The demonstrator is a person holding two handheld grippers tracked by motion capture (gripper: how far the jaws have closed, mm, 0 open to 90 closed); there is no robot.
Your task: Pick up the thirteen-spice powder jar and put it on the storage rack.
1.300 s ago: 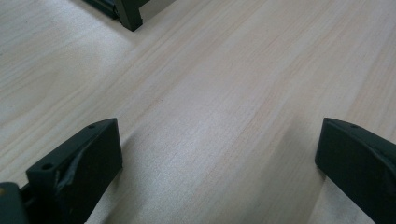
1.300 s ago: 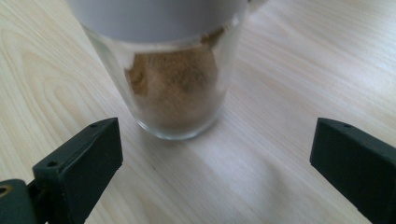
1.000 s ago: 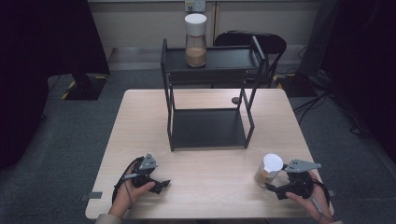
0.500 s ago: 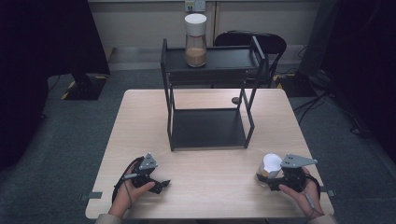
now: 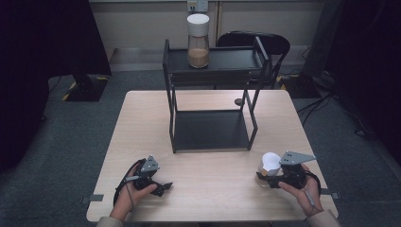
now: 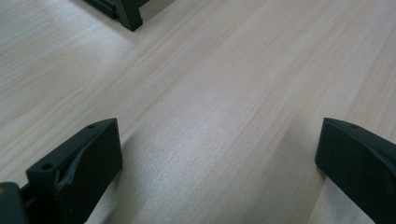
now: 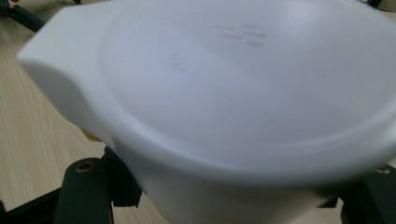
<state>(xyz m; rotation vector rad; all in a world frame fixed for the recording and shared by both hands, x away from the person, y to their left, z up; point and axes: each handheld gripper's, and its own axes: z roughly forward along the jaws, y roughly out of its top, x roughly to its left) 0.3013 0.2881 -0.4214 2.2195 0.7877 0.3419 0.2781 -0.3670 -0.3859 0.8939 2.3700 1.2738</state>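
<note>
At the near right of the counter (image 5: 208, 137) we are holding the right gripper (image 5: 267, 178) with its fingers having just been closing onto the white-lidded jar (image 5: 268, 166), gripping below the lid, probably so it lifts upright toward the black rack (image 5: 213, 85). Near left, the left gripper (image 5: 158, 185) is resting, fingers wide around nothing.

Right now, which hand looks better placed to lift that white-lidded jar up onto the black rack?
Right. The right gripper is shut on the white-lidded jar; the left gripper rests open on the table, apart from it.
</note>
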